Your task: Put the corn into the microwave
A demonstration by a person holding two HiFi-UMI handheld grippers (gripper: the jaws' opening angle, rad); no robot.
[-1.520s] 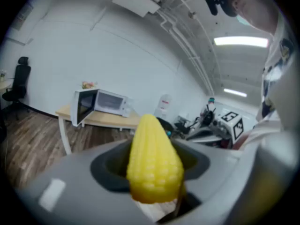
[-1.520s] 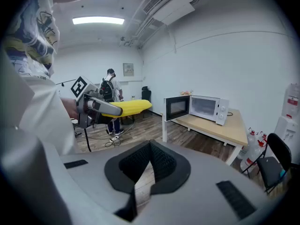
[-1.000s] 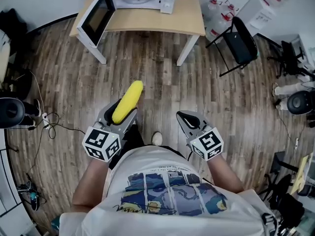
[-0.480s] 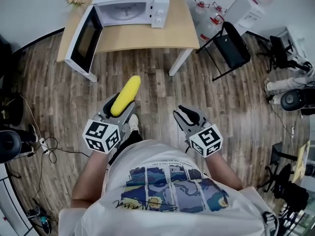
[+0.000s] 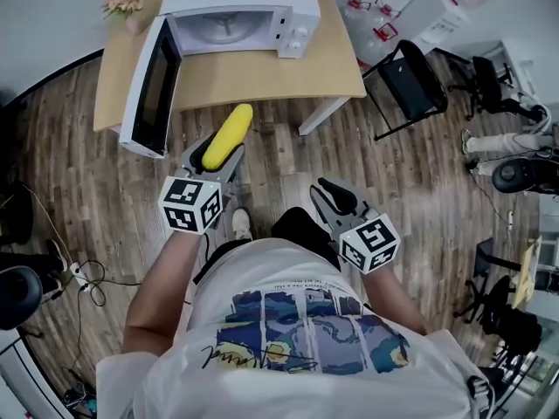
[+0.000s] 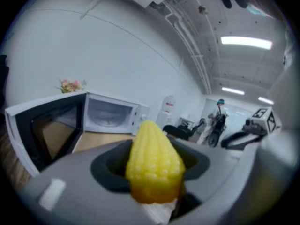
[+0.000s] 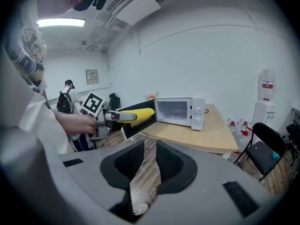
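Left hand-held gripper [image 5: 212, 157] holding corn [image 5: 229, 133], aiming it at microwave [image 5: 240, 3] on bench [image 5: 279, 68]. Door [image 5: 148, 90] hanging open. Right hand-held gripper [image 5: 334, 197] narrow, carrying nothing. Corn being outside; insertion remaining.

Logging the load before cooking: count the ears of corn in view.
1: the corn clamped in the left gripper, in front of the open microwave. None shows inside it, though part is hidden.

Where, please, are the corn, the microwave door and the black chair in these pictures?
corn [image 5: 225, 138], head view, middle of the cob.
microwave door [image 5: 155, 85], head view, its dark window.
black chair [image 5: 412, 81], head view, middle of its black pad.
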